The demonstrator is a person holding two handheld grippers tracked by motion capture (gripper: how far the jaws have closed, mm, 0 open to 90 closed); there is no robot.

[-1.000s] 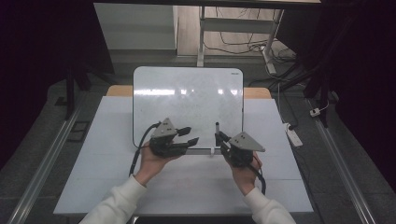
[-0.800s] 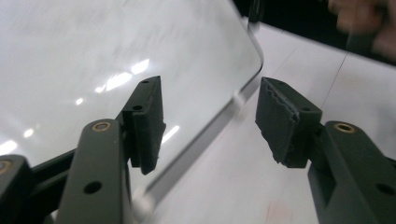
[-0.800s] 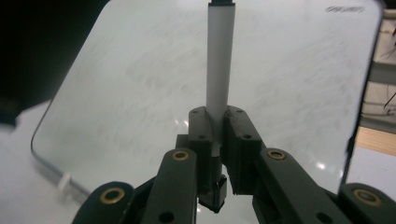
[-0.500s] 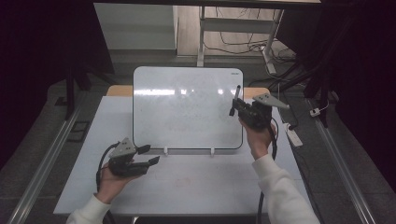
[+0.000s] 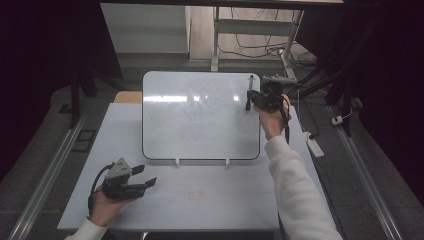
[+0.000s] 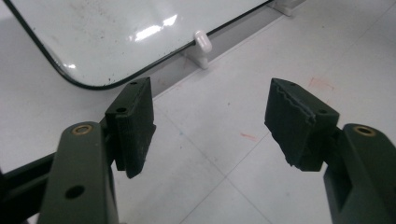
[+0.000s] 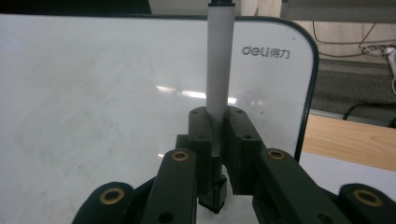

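R gripper point(image 5: 251, 98) clamped on marker point(image 7: 219, 60), held upright at whiteboard point(image 5: 200, 120) top-R corner | L gripper point(image 5: 142, 176) jaws apart, empty, low over tabletop point(image 5: 210, 200) front-L | step: prob. abt to write | next: bring tip onto board, light press

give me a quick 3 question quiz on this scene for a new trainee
1. True or false: the left gripper is clamped on the marker.
2. Which corner of the whiteboard is the right gripper nearest in the high view? A) lower left B) upper right C) lower right
3. Fill in: in the left gripper view, the fingers stand ____ over the white table.

Key:
1. False. Its fingers are apart and empty; the right gripper holds the marker.
2. B.
3. Open, with nothing between them.
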